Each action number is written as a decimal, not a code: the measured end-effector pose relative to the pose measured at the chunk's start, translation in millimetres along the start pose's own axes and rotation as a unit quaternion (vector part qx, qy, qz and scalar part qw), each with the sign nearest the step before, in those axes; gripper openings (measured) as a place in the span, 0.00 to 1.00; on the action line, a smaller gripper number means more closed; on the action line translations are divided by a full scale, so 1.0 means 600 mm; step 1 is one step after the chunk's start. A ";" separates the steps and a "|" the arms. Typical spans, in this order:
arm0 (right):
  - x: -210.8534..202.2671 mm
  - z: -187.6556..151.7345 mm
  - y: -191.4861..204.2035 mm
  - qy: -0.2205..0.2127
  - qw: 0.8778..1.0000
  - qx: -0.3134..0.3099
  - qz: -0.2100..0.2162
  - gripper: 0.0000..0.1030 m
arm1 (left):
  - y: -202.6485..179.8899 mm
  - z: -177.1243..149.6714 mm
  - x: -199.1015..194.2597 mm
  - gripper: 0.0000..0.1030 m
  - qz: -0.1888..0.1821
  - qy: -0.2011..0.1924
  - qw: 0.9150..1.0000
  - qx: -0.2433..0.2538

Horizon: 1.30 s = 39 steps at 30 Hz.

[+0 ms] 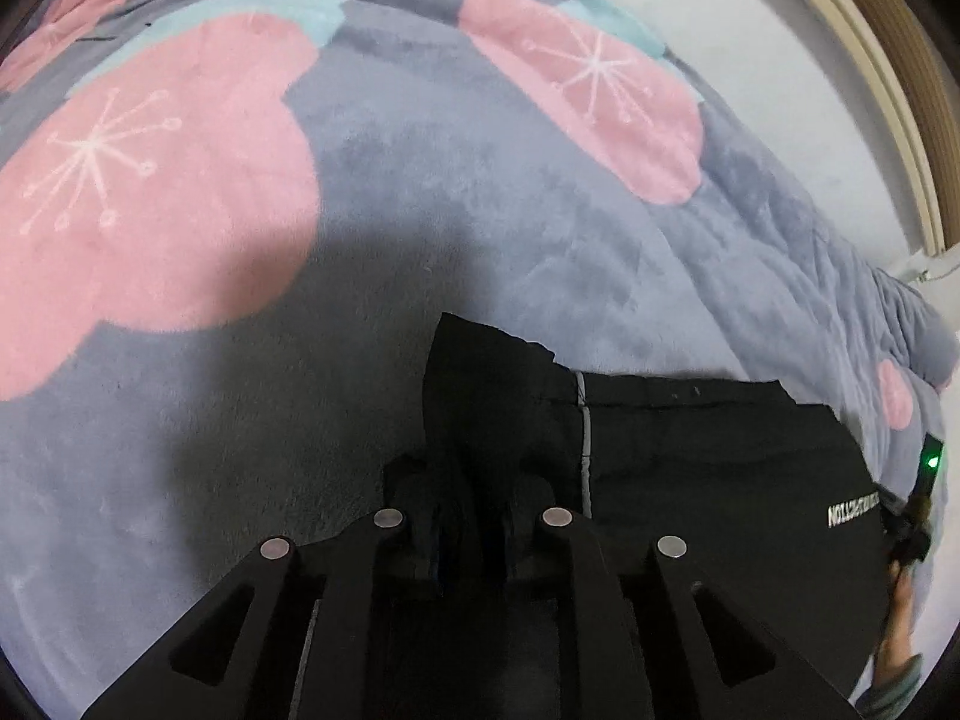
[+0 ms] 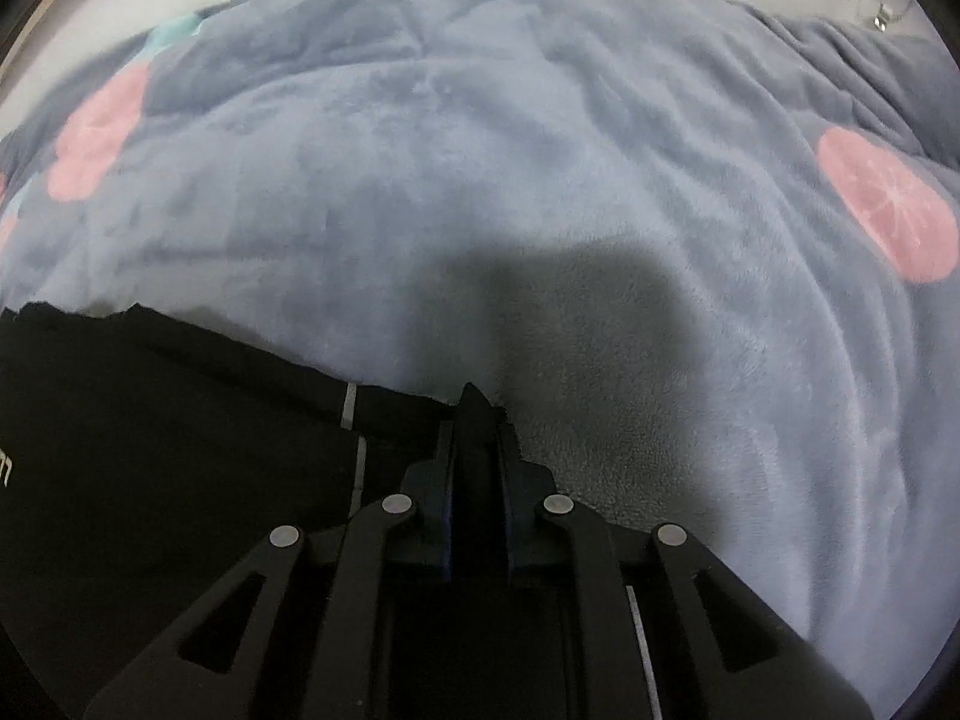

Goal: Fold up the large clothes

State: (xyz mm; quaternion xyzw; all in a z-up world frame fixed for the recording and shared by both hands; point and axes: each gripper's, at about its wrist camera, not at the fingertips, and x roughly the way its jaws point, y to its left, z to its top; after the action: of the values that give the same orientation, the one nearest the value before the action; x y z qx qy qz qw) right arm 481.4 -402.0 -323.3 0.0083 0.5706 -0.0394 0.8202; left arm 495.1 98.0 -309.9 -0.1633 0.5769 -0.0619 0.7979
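A black garment (image 1: 708,480) of matte, smooth cloth lies spread on a plush grey-blue fleece blanket (image 1: 420,192) printed with large pink blossoms and pale teal leaves; the blanket's nap is soft and rumpled into long folds toward its far side, where it meets a white wall (image 1: 768,48) and a beige moulded door frame (image 1: 888,96); the garment carries a thin pale stripe running down it and a line of small white lettering near one side, and its upper edge is straight with a jagged, lifted corner at each end. The left tool (image 1: 474,516) points steeply down and is clenched on a bunched corner of the black cloth, which rises in a dark peak between its fingers; the right tool (image 2: 477,474) is likewise tilted steeply down and pinches the opposite corner, a narrow ridge of cloth standing up between its pads; in the left wrist view the other tool's body with a green light shows at the right edge, with part of a hand (image 1: 900,612) below it. Beyond the garment's upper edge the blanket lies open and uncluttered up to the wall.
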 end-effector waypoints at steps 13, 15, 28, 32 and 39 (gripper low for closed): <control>-0.279 -0.063 -0.011 -0.107 0.991 0.004 0.083 0.50 | 0.010 -0.038 -0.244 0.46 -0.060 -0.114 0.992 0.019; -0.315 -0.090 0.024 -0.115 0.989 -0.006 0.095 0.50 | -0.008 -0.067 -0.272 0.46 -0.072 -0.123 0.989 0.038; -0.180 -0.227 0.233 -0.024 0.994 -0.082 0.069 0.51 | -0.175 -0.306 -0.115 0.47 0.008 -0.025 0.990 0.136; -0.161 -0.230 0.233 -0.029 0.994 -0.079 0.067 0.51 | -0.151 -0.285 -0.083 0.47 -0.011 -0.007 0.996 0.090; -0.232 -0.172 0.219 -0.057 0.991 -0.064 0.107 0.54 | -0.181 -0.256 -0.156 0.49 -0.024 -0.047 0.992 0.118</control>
State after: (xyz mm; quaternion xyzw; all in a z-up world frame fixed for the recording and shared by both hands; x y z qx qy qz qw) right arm 346.3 -257.3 -233.2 0.0141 0.5197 0.0845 0.8500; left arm 329.8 -6.1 -232.6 -0.0844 0.5236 -0.1409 0.8360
